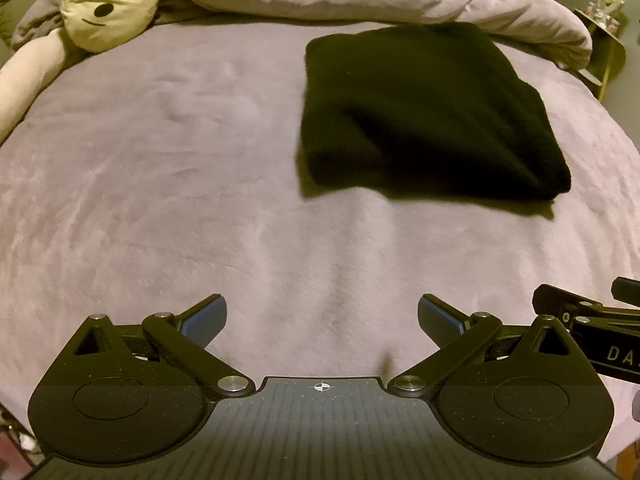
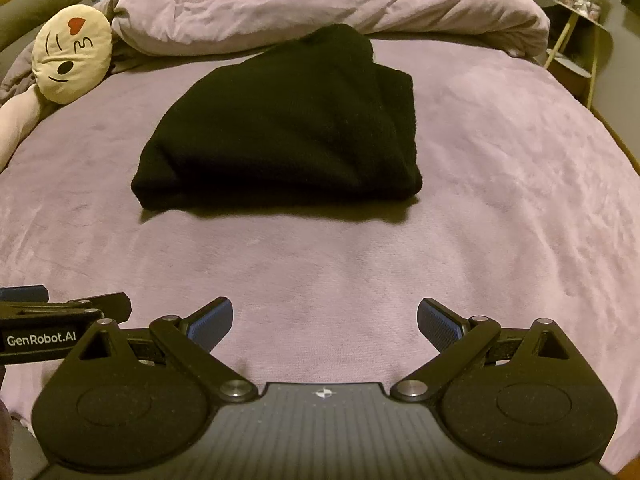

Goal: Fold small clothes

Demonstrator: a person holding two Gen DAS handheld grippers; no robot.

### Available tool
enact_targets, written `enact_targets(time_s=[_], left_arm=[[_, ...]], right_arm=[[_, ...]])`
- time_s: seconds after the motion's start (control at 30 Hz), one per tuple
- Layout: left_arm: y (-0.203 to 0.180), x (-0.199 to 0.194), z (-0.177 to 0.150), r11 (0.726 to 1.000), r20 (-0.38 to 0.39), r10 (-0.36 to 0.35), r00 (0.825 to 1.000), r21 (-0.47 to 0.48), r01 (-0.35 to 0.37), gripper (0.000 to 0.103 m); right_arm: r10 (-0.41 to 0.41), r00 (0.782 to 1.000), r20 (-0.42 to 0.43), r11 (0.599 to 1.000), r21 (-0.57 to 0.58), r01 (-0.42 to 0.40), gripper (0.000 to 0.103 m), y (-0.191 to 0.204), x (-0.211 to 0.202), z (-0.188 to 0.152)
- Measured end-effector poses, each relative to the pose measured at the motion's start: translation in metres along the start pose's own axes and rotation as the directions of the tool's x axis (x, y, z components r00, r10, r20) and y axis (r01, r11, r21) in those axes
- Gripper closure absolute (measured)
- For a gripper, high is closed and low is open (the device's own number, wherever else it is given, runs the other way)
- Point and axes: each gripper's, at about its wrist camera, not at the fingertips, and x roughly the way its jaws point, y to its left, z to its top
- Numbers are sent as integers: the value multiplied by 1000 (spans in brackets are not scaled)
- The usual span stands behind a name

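Folded black garment (image 2: 280,128) at 12 o'clock on bed (image 2: 500,200); left gripper (image 1: 322,320) and right gripper (image 2: 325,322) released, empty.

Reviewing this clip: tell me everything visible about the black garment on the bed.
The black garment is a thick, soft, knit-looking piece, already folded into a compact, roughly rectangular bundle with a rounded fold edge facing the cameras and looser layers bunched at its far end. It lies flat on the lilac bedspread, ahead of both grippers and touched by neither; the crumpled duvet lies just beyond it. No label, print or fastening shows.
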Motion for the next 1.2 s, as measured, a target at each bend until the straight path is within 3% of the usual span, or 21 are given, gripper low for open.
enact_targets(time_s=[1.2], left_arm=[[-3,-2,2,1000,0,5,1000,13,-5,0]], right_arm=[[9,1000,-5,1000,0,-9,4,0,0,0]])
